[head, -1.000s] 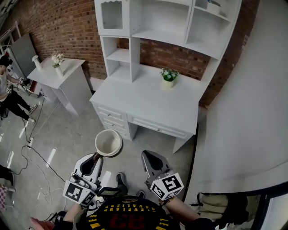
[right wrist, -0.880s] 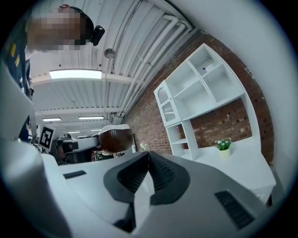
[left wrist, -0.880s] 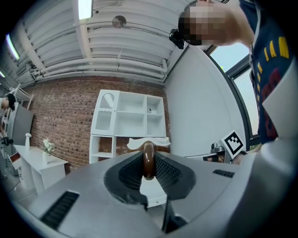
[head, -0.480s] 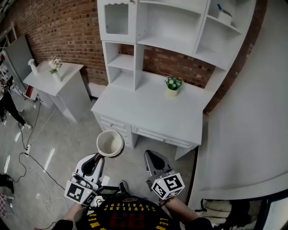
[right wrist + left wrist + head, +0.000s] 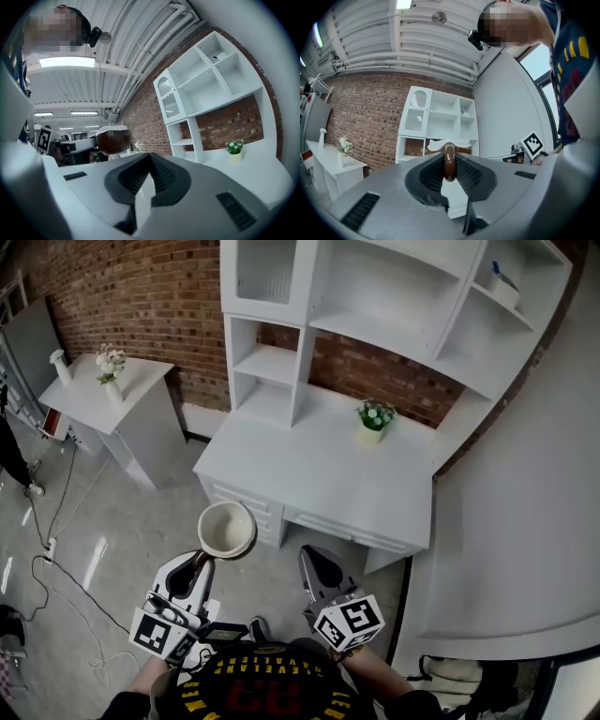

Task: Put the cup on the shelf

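Observation:
My left gripper [image 5: 200, 565] is shut on the brown handle [image 5: 449, 168] of a cup [image 5: 226, 529], brown outside and cream inside. The cup is upright, in the air in front of the white desk [image 5: 309, 476]. In the right gripper view the cup [image 5: 113, 139] shows at the left, with the left gripper behind it. The white shelf unit [image 5: 375, 320] stands on the desk against the brick wall, its compartments mostly bare. My right gripper [image 5: 315, 565] is shut on nothing, beside the left one and low.
A small potted plant [image 5: 375, 418] stands on the desk near the wall. A white side cabinet [image 5: 105, 395] with a vase and flowers is at the left. Cables lie on the floor [image 5: 56, 559]. A curved white wall [image 5: 525, 521] rises at the right.
The desk and shelf have drawn closer and shifted right in the head view. The cup stays in the left gripper, and both grippers keep their places.

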A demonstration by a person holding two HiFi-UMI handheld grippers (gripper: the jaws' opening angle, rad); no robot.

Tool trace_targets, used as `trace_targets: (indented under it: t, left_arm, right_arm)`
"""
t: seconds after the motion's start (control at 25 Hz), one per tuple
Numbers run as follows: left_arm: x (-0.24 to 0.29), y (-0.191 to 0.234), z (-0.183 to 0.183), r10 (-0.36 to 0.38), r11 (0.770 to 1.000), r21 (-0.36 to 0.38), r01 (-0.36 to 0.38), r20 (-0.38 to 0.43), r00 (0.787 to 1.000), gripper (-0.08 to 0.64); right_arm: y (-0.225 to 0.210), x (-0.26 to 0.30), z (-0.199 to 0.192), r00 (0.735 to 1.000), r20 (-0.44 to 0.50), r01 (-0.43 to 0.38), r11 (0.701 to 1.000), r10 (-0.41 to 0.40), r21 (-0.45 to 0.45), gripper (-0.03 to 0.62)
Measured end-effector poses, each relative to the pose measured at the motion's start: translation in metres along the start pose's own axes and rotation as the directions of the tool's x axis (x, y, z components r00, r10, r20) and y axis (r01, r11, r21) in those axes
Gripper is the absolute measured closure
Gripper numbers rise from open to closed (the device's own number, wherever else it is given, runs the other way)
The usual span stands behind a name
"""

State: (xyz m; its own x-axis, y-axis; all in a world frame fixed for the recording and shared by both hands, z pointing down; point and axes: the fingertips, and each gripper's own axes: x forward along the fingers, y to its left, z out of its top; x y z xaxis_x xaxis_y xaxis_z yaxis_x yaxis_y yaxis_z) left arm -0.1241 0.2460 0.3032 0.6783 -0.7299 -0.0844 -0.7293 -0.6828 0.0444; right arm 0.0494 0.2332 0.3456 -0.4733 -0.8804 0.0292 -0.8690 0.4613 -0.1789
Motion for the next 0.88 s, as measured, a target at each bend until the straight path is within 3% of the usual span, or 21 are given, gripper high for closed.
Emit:
trace_targets:
  t: [0.4,0.88]
  left_arm:
    - [0.018,0.053,0.001,-0.011,1.000,0.020,0.010,0.018,1.000,0.512]
    - [0.075,0.088,-0.007,-0.006,0.999,0.035,0.006,-0.001,1.000,0.512]
  right_arm:
    - [0.011,0.040,-0.006,1.000,-0.021,0.013,1.000,-0.013,0.005,0.586]
    - [-0.031,0.095,-0.014,0.999,-0.037,0.006,0.999,-0.005,0.033,0.586]
